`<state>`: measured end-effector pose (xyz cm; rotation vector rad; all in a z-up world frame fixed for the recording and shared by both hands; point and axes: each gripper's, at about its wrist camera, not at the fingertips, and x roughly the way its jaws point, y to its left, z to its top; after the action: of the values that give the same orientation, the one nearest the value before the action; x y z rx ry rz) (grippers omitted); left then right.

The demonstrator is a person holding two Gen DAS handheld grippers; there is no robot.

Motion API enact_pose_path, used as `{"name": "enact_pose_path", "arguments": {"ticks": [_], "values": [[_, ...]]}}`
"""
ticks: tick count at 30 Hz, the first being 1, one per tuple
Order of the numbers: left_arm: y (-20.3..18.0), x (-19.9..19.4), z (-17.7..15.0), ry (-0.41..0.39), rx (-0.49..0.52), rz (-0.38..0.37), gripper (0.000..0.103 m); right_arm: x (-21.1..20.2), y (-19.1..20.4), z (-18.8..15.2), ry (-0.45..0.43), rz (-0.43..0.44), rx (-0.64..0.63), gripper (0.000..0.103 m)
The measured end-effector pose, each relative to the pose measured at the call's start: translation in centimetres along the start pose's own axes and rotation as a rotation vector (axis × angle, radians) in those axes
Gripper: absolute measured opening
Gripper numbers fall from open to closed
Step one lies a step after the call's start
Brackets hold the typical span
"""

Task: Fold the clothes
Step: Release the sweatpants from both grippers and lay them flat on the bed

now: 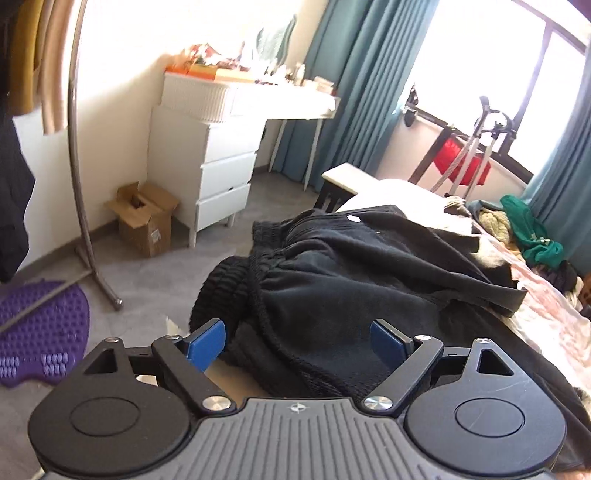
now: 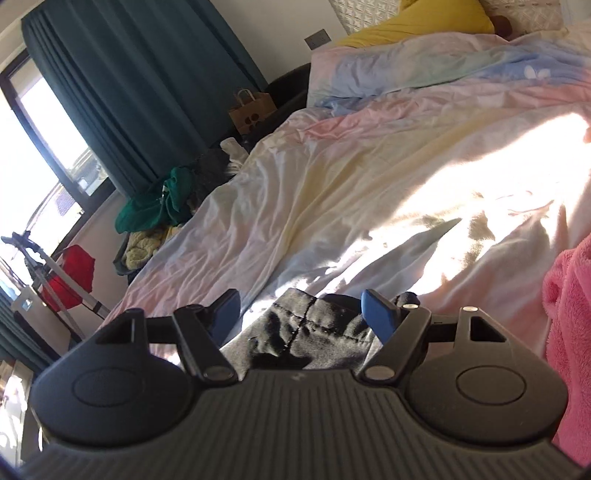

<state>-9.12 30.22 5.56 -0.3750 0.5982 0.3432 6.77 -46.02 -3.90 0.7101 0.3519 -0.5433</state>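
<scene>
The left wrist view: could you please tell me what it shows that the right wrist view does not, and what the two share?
Only the left wrist view shows the white drawer unit, the cardboard box, the purple mat and the black garment's ribbed waistband. Only the right wrist view shows the pastel duvet, the yellow pillow, the paper bag and a pink fleece. Both show teal curtains, the green garment, black fabric, and an open claw: left, right.

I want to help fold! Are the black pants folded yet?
Not yet. The black pants lie bunched and rumpled on the bed, waistband scrunched.
</scene>
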Motion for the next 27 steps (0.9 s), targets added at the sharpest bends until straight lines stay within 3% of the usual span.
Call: {"name": "enact_pose_path", "arguments": {"ticks": [8, 15, 19, 24, 27], "values": [[-10.3, 1.1, -1.2, -0.034, 0.240, -0.132, 0.088, -2.3, 5.5, -3.1, 0.064, 0.175, -0.227, 0.075], [-20.5, 6.3, -2.6, -0.008, 0.439, -0.199, 0.088, -3.0, 8.3, -5.5, 0.131, 0.261, -0.342, 0.075], [-26.8, 10.2, -2.6, 0.023, 0.605, -0.279, 0.088, -2.4, 9.0, -5.9, 0.161, 0.279, -0.356, 0.075], [-36.0, 16.3, -1.9, 0.040, 0.725, -0.233, 0.089, -1.1, 9.8, -6.4, 0.185, 0.281, -0.365, 0.075], [-41.2, 20.4, -2.2, 0.014, 0.858, -0.211, 0.090, -0.3, 10.2, -6.7, 0.200, 0.282, -0.370, 0.075]]}}
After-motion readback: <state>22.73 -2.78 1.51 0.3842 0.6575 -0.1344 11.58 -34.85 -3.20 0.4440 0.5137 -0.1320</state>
